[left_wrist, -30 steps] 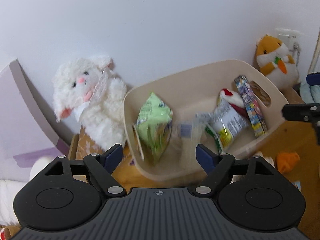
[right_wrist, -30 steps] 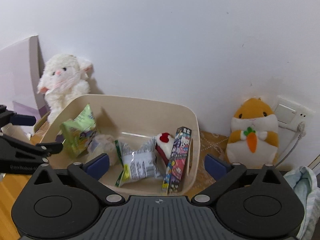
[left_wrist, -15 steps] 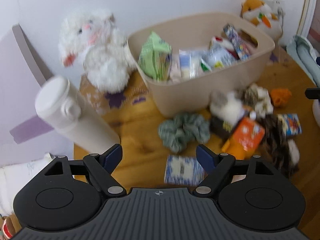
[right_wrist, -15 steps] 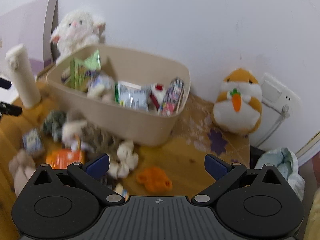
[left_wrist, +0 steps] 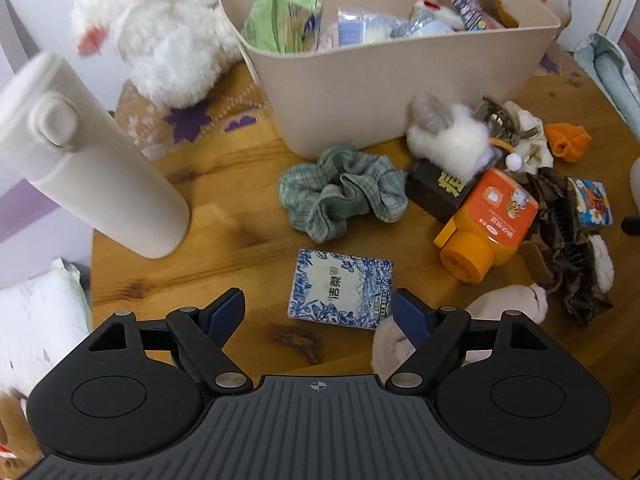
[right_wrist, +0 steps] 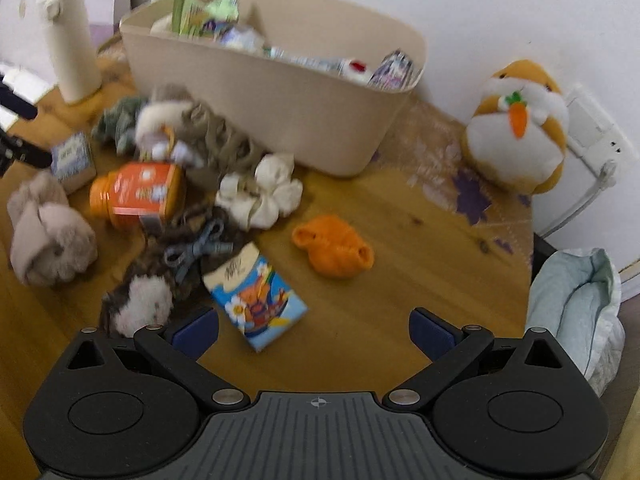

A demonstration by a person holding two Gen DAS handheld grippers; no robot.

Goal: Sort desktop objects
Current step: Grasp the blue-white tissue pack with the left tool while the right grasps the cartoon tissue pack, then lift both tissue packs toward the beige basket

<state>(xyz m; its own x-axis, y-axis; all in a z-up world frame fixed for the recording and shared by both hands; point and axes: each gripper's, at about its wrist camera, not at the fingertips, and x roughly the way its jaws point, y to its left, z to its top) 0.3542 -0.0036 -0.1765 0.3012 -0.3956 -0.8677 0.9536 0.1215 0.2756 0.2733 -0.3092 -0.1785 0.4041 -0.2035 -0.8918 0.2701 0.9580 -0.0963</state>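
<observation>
— Clutter (left_wrist: pixel 472 184) to sort lies loose on the table (left_wrist: pixel 224 216), in front of the bin (left_wrist: pixel 400 80)?
— Yes. Left tongs (left_wrist: pixel 318 312) hang wide and empty, straddling the blue-patterned box (left_wrist: pixel 340 288), likely the next pick. Right tongs (right_wrist: pixel 314 328) are wide too, near the cartoon box (right_wrist: pixel 256 296).

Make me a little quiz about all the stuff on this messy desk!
1. True or false: the left tool is holding the blue-and-white box.
2. Which lies on the wooden table, outside the beige bin? A) green snack bag B) green checked scrunchie C) neither
3. Fill in: the orange bottle is lying on its ____.

Key: 1 false, both tools, including the right tool, are open and empty. 2 B. 3 side.
</observation>
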